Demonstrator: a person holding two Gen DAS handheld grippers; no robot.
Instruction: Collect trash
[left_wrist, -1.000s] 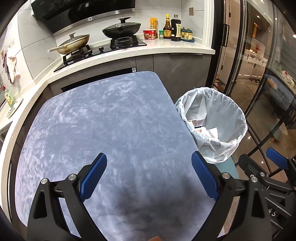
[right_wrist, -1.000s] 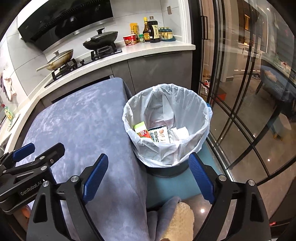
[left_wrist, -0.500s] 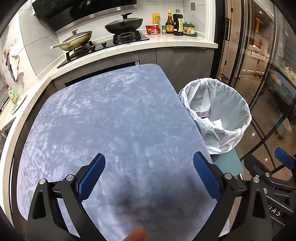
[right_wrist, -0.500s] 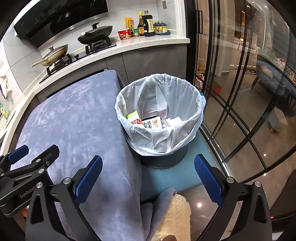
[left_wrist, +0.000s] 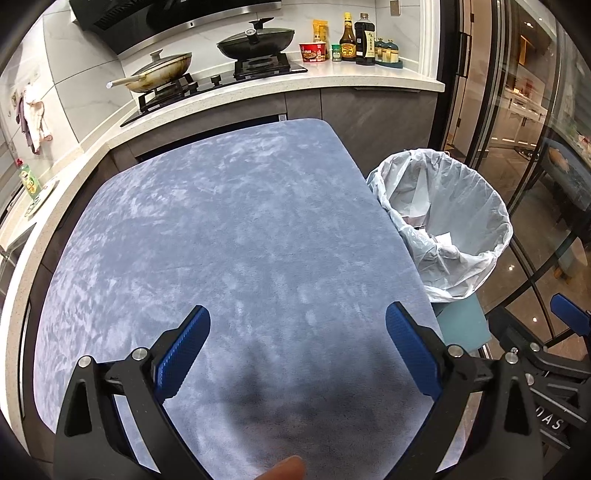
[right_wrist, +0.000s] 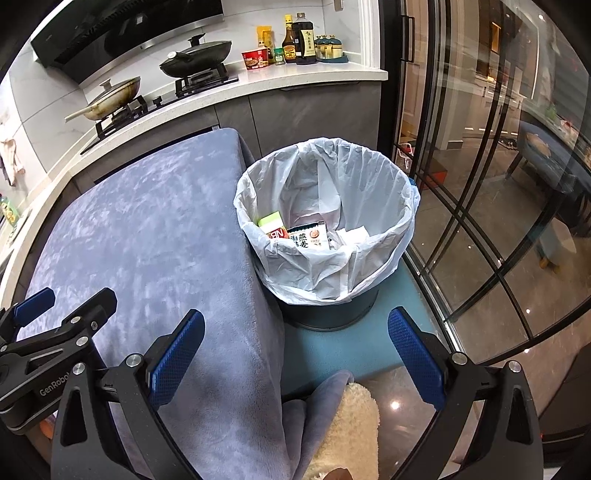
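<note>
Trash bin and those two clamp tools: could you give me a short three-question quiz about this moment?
1. True or false: the left hand-held gripper holds a piece of trash.
2. The bin stands: A) on the blue cloth, B) beside the cloth-covered table on a teal mat, C) on the counter.
3. Fill in: the bin is lined with a white plastic ____.

Key: 1 false, both the left and the right hand-held gripper are open and empty; 2 B; 3 bag, with packets inside.

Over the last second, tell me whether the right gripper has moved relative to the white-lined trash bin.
Yes. The right gripper has pulled back and up from the white-lined trash bin.
</note>
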